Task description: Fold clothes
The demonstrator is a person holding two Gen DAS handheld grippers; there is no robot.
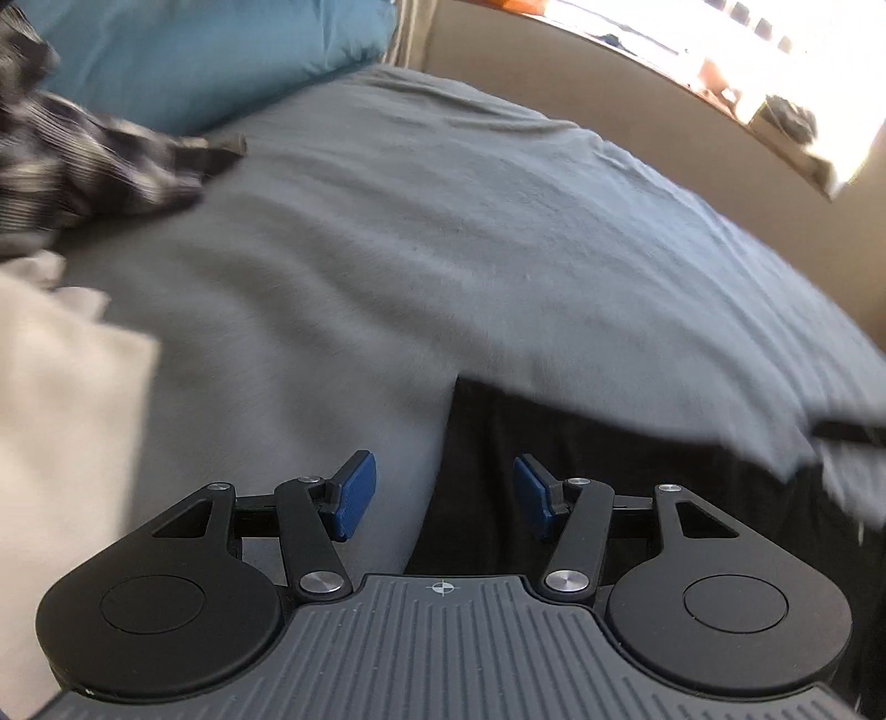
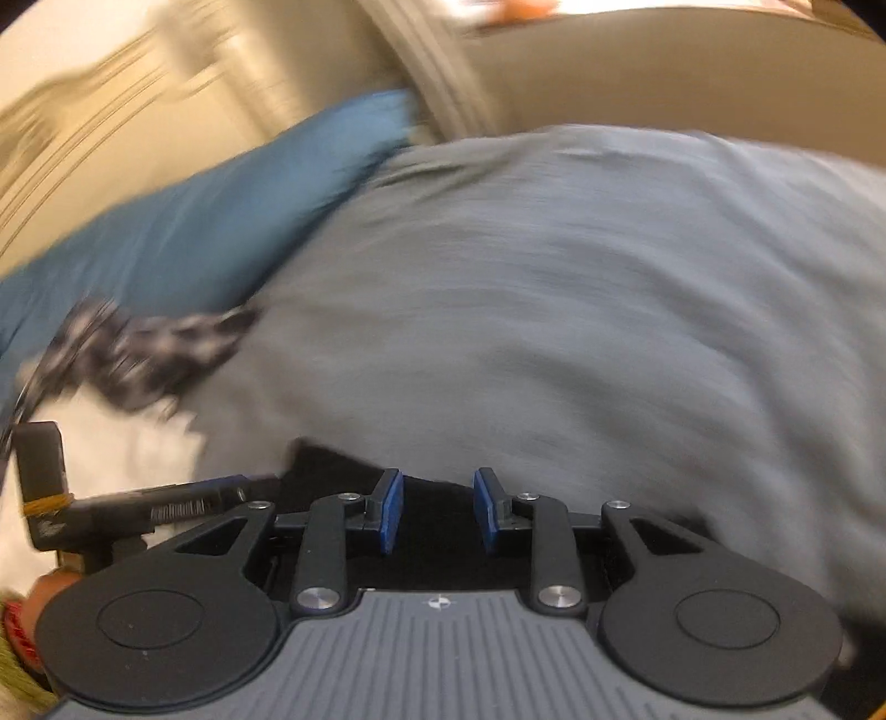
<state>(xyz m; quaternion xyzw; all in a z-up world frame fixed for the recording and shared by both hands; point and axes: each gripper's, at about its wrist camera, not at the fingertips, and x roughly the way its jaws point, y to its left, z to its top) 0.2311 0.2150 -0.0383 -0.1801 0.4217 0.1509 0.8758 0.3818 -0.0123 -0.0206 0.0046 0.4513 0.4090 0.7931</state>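
Both grippers are seen with blue pads spread apart and nothing held: the left gripper [image 1: 444, 495] and the right gripper [image 2: 437, 510] hang just above a black garment [image 1: 581, 454] lying at the near edge of the grey bedsheet [image 1: 415, 221]. Farther off, a checked garment [image 1: 83, 166] lies against a blue pillow [image 1: 210, 50].

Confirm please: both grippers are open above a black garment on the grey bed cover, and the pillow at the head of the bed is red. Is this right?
Not quite: the pillow is blue, not red, as the left wrist view shows. The rest holds: the left gripper and the right gripper are both open above the black garment on the grey bed cover.
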